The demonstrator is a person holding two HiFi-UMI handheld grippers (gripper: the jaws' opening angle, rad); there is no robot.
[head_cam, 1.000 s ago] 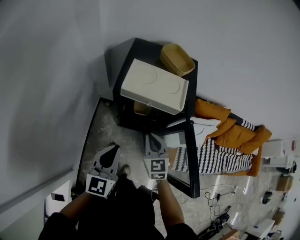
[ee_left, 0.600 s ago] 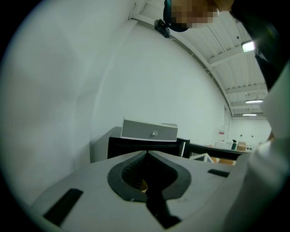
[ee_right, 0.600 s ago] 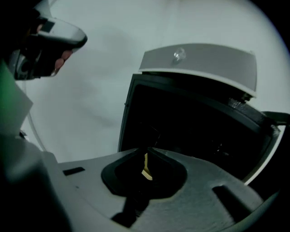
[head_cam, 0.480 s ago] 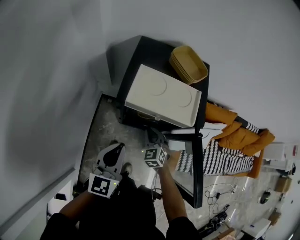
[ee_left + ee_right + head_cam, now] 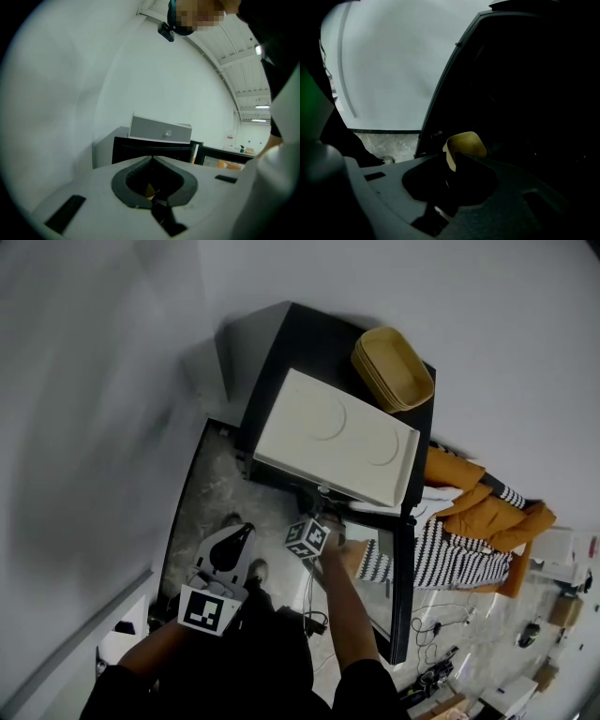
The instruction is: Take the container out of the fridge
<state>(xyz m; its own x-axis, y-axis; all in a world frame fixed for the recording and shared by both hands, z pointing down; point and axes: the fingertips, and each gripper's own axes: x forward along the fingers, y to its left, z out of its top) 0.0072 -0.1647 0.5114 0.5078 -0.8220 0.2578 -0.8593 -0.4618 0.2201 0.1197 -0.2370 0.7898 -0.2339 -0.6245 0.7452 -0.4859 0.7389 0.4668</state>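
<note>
Pinching the rim of the yellow container inside the dark fridge, your right tongs are clamped on it; your left tongs hang closed, empty.

I see the black fridge standing on the mottled stone floor, its flat top carrying a cream rectangular box and, near it at one corner, stacked yellow trays, while a yellow container sits in its dark interior.
</note>
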